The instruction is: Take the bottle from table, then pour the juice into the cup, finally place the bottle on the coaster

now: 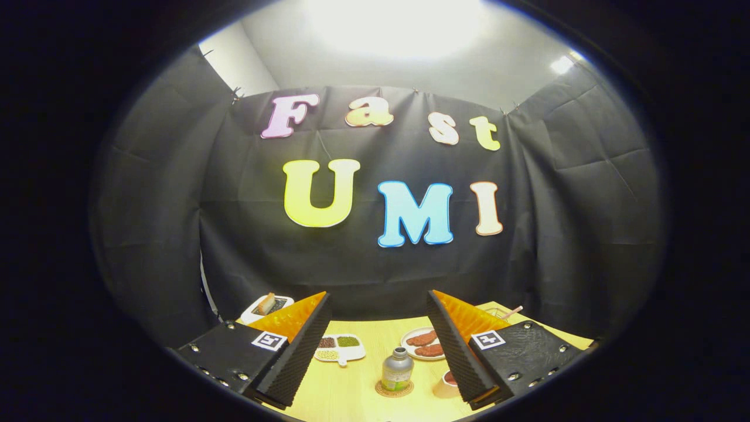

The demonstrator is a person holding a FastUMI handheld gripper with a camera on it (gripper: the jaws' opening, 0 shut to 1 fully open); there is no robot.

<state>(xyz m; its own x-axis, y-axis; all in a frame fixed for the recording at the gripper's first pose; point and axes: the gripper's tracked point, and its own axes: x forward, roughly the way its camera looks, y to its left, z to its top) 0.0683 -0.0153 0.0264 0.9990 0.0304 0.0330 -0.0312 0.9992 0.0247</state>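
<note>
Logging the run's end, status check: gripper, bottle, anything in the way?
Hand-held gripper open, holding nothing. Bottle upright on coaster, between and beyond the fingers. Cup just right of it. Path to bottle clear.

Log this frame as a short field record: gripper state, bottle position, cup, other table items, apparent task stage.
gripper: gripper open, fingers spread wide, holding nothing
bottle: bottle upright on the coaster, ahead of the fingers, between them
cup: cup right of the bottle, partly hidden by the right finger; contents unclear
other items: divided dish of beans, plate with reddish food, toaster at the far left
surface: wooden table
task stage: bottle already on the coaster, released
</note>
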